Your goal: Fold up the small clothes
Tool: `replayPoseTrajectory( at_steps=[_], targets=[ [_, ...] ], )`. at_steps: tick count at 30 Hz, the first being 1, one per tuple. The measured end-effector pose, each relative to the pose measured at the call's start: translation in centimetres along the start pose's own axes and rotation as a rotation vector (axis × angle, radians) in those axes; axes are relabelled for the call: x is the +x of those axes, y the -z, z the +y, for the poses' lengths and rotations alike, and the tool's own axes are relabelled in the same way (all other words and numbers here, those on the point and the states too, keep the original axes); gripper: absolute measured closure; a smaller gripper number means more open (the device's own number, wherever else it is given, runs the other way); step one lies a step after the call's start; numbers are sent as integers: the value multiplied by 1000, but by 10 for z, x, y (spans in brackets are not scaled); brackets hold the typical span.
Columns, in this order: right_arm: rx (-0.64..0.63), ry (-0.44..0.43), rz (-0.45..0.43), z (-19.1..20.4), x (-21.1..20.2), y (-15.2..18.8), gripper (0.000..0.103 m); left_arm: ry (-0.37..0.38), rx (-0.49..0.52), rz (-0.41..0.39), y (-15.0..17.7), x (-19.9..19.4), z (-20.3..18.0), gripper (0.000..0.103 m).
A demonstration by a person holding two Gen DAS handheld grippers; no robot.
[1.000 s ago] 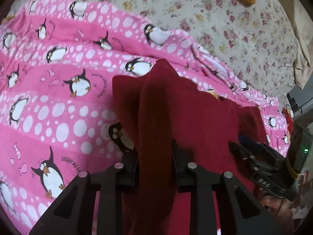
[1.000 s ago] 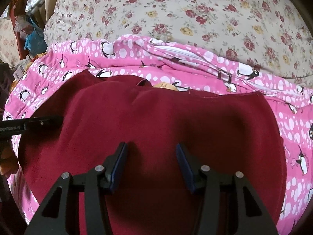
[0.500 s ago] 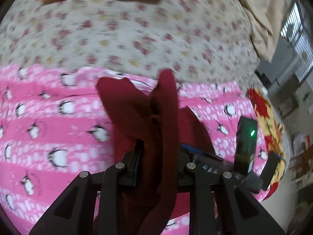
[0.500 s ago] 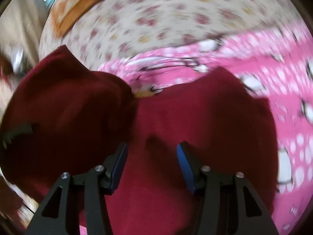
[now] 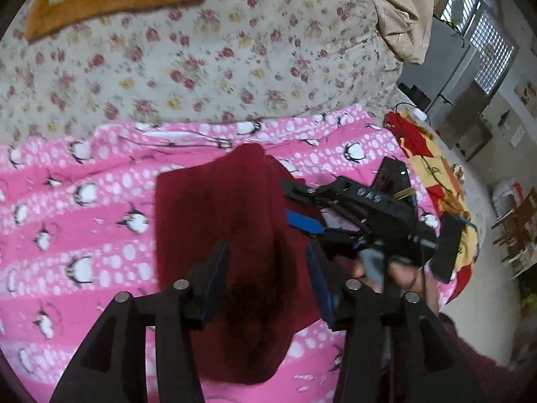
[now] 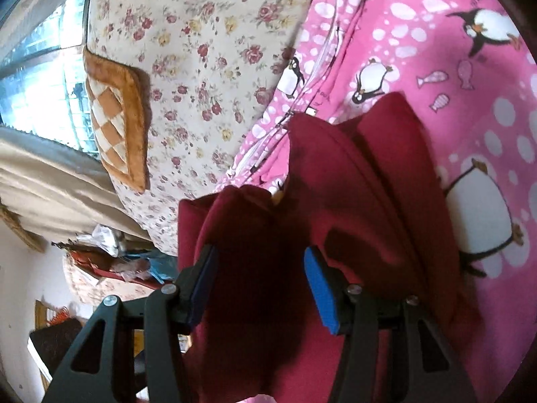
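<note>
My left tool (image 5: 266, 277) is opening over the red garment (image 5: 218, 221), which lies folded on the pink penguin blanket (image 5: 84, 221); pads clear of cloth. Right tool (image 6: 258, 285), at 3 o'clock, is open with red folds between the jaws, so it could drag the fold apart. Readable text: only partial "JU" lettering on the blanket at 1 o'clock.

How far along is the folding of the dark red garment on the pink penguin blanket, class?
Done: the dark red garment lies doubled over on the pink penguin blanket. In hand: the left gripper is opening above it, nothing pinched; the right gripper hovers open beside raised folds. Left: a bulging fold needs flattening, perhaps another fold.
</note>
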State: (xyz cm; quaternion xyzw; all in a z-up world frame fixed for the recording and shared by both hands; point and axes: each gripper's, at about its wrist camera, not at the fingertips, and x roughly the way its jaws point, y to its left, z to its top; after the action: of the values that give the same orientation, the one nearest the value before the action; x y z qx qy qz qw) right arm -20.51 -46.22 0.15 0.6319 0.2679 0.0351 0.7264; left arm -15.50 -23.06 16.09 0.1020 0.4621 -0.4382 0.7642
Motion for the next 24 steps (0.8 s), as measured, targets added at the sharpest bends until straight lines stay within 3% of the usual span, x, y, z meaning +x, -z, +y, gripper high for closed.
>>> replayPoseTrajectory(
  at_steps=[4, 7, 15, 19, 24],
  targets=[
    [11, -39, -23, 1, -12, 5, 34, -65, -17, 57, 21, 17, 15, 76],
    [-9, -34, -27, 6, -15, 10, 28, -58, -40, 112, 40, 34, 24, 76],
    [-324, 258, 83, 40, 17, 34, 30, -54, -67, 129, 64, 63, 19, 76],
    [-574, 438, 77, 60, 26, 47, 76, -38, -85, 116, 59, 59, 19, 76],
    [-699, 456, 58, 82, 10, 37, 84, 25, -152, 24, 42, 32, 34, 76]
  ],
)
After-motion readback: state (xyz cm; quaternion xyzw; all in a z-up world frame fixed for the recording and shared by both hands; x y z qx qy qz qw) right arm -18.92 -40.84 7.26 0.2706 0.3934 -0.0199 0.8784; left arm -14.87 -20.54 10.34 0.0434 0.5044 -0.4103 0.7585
